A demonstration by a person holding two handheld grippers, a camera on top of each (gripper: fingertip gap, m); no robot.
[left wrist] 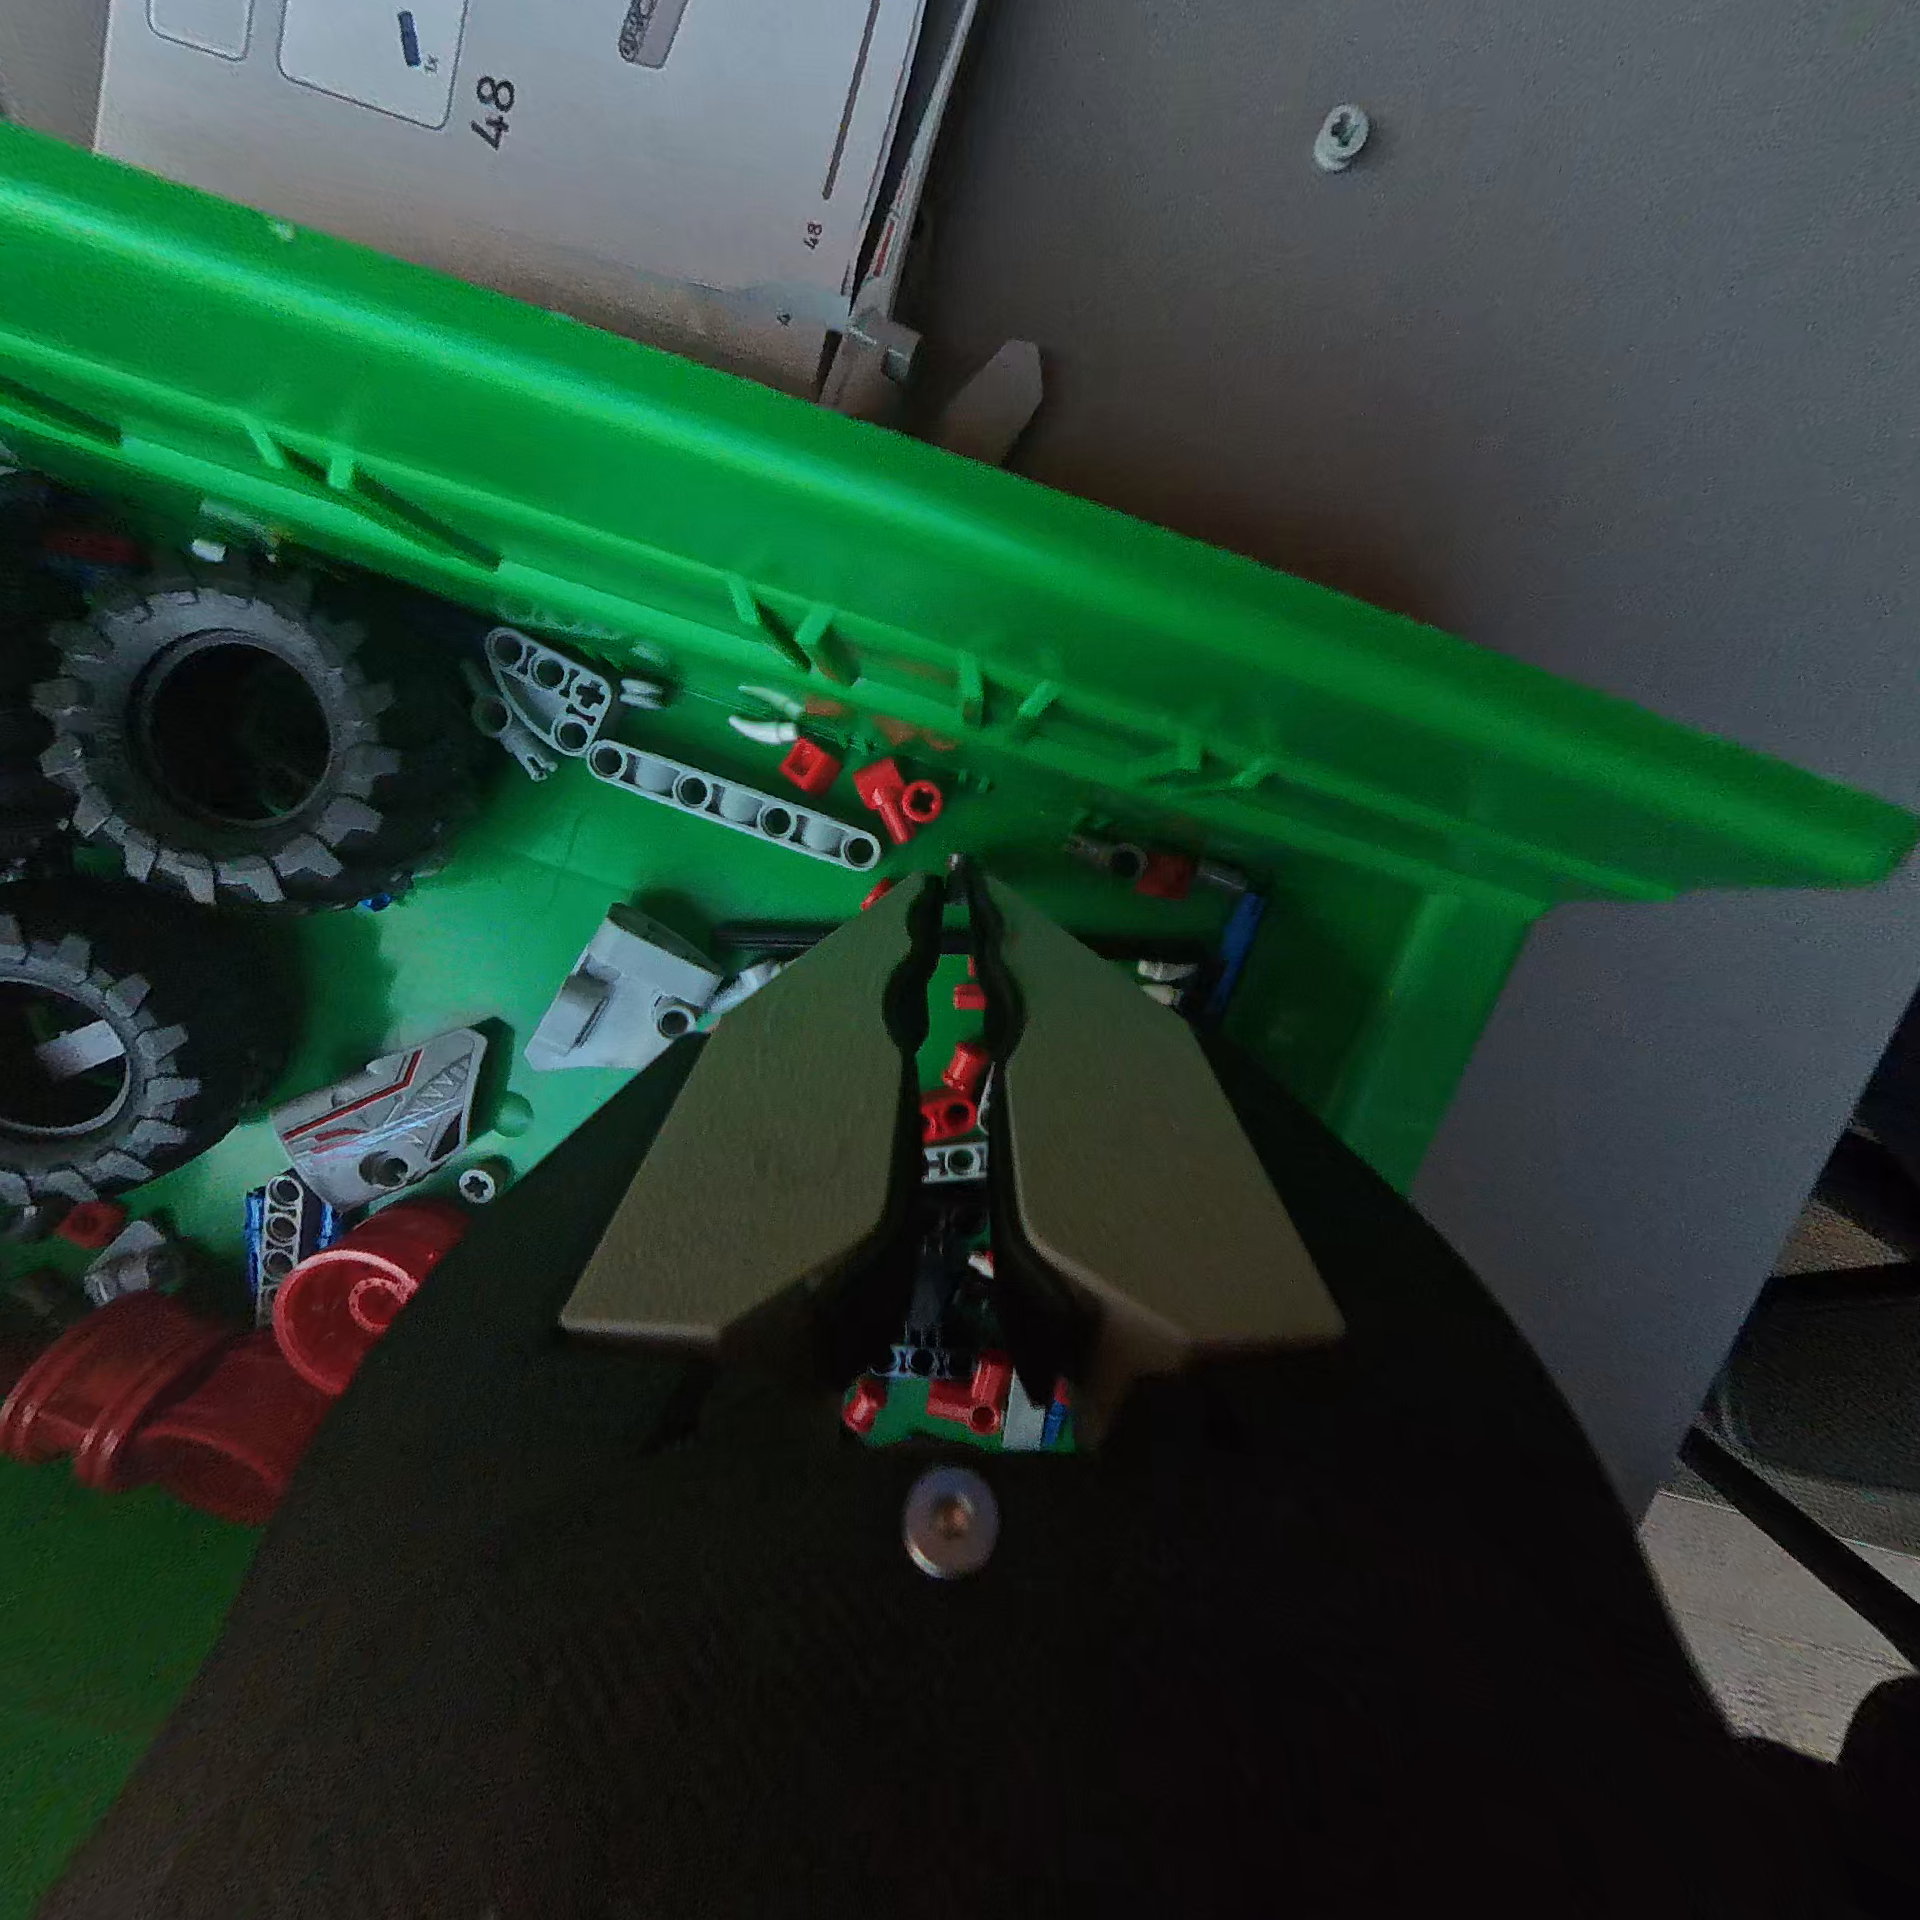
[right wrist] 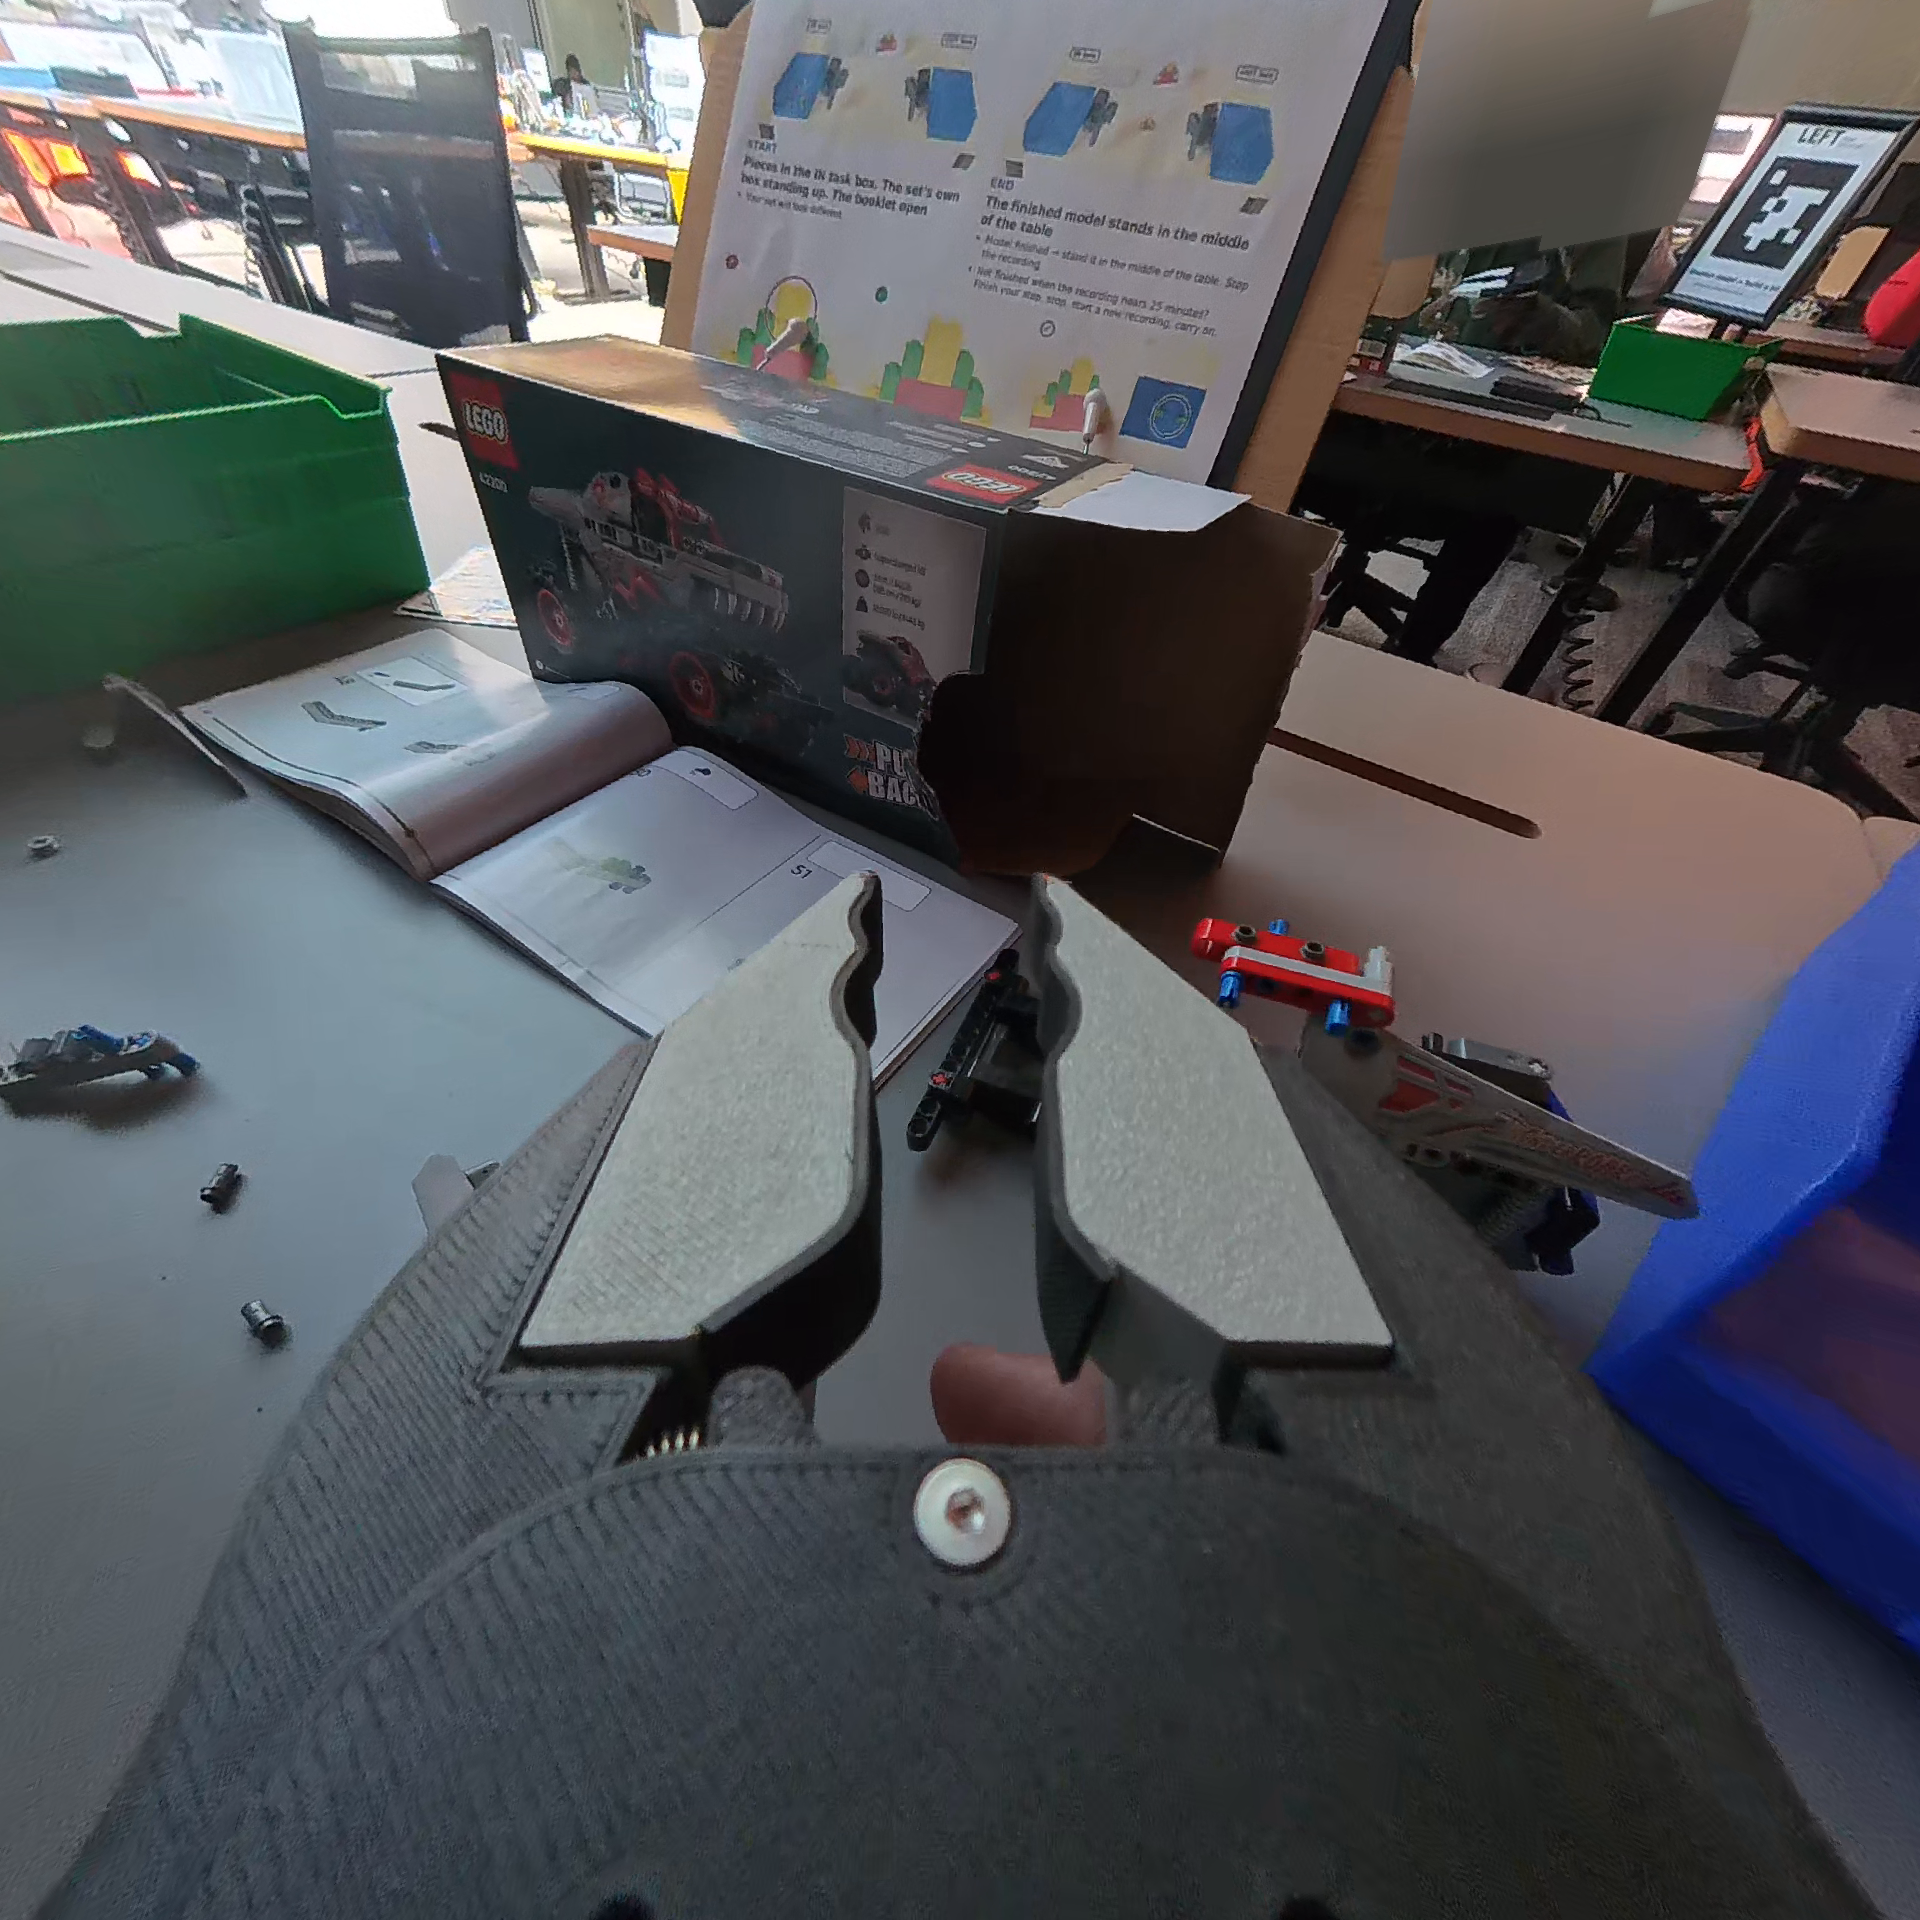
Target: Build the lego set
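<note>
My left gripper [left wrist: 957,883] reaches down into the green parts bin [left wrist: 935,582], near its far wall. Its jaws are nearly closed and pinch a small grey piece [left wrist: 954,862] at the tips. Around it lie black tyres [left wrist: 234,738], a grey beam [left wrist: 732,802], small red connectors [left wrist: 894,795] and red wheel hubs [left wrist: 343,1299]. My right gripper [right wrist: 958,904] is open and empty, held above the grey table. A black sub-assembly [right wrist: 982,1065] lies on the table beyond the gap between its fingers. A red beam assembly with blue pins [right wrist: 1299,971] lies to the right.
The open instruction booklet [right wrist: 582,821] and the upright set box [right wrist: 748,582] lie ahead of the right gripper. A blue bin [right wrist: 1766,1299] stands at the right, the green bin [right wrist: 187,499] at the far left. A grey-and-red panel assembly [right wrist: 1507,1132], a small dark assembly [right wrist: 94,1055] and loose black pins [right wrist: 220,1184] lie on the table. There is about 50 cm between the tips of the two grippers.
</note>
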